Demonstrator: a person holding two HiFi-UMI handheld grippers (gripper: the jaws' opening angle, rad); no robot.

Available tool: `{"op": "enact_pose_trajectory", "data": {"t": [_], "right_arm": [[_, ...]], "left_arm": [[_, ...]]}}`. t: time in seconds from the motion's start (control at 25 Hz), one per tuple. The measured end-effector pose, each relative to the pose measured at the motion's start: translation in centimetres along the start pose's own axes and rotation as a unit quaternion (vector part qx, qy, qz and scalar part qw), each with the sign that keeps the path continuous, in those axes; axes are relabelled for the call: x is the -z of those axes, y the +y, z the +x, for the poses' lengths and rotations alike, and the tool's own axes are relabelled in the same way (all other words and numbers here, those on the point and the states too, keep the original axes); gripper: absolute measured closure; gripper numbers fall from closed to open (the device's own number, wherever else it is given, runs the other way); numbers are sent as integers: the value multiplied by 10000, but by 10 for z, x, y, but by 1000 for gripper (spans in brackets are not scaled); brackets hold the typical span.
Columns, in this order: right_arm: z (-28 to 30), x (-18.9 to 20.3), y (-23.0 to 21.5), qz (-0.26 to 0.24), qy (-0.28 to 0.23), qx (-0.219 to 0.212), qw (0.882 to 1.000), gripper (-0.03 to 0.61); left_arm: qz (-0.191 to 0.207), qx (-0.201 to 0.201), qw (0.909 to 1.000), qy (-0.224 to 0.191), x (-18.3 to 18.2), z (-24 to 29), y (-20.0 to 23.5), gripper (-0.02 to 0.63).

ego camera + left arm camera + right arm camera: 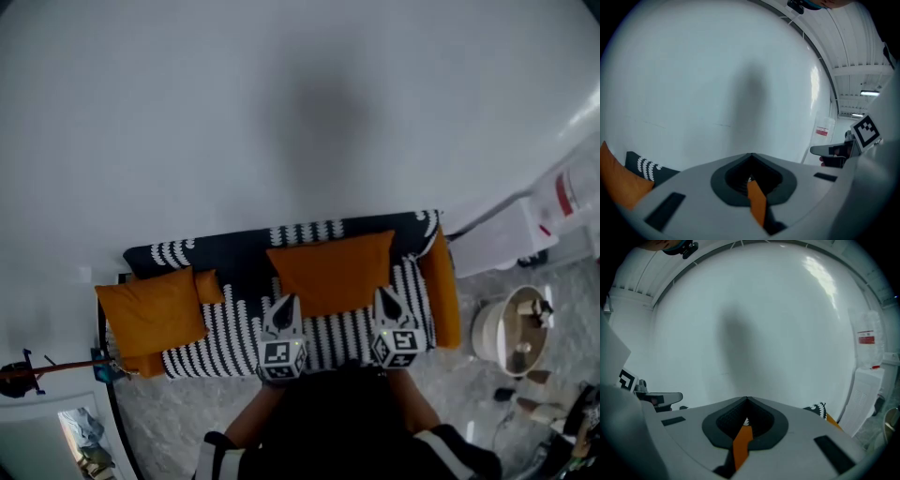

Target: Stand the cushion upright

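A white wall (281, 94) rises behind the black-and-white patterned sofa (234, 352). At the sofa's middle, the orange cushion (333, 272) stands propped against the backrest. The left gripper (285, 302) and right gripper (388, 300) each clamp a lower corner of it, jaws closed on orange fabric.

Head cam overhead; other two face wall (693, 70).

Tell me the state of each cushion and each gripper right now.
Middle cushion: gripped at both lower corners, top edge at the sofa backrest.
Left cushion: free, at the sofa's left end.
Left gripper: shut on middle cushion.
Right gripper: shut on middle cushion.
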State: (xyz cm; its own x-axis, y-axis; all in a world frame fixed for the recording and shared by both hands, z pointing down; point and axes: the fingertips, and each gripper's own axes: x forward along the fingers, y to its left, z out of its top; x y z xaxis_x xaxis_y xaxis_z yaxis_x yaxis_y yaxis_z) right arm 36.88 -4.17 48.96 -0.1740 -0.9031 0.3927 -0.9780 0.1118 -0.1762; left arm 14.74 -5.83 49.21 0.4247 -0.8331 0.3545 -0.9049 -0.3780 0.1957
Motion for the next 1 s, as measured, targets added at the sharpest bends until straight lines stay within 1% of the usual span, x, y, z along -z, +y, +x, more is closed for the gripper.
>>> {"op": "enact_pose_trajectory", "data": {"t": [0.16,0.36,0.48,1.0], "right_arm": [[-3,3,14,35,-8,-84,10000,583],[-4,5,24,-139,37,-174,9997,584],[-2,4,26,-187,43,-163,9997,584],[9,-3,25,-307,61,-139,9994,584]], "left_arm": [[-63,95,9999,21,4,-2,-1,615],[-12,158,9999,7,5,-1,-3,615],[29,148,9999,-5,2,-1,-1,615],[-45,127,9999,-19,-3,8,4,615]]}}
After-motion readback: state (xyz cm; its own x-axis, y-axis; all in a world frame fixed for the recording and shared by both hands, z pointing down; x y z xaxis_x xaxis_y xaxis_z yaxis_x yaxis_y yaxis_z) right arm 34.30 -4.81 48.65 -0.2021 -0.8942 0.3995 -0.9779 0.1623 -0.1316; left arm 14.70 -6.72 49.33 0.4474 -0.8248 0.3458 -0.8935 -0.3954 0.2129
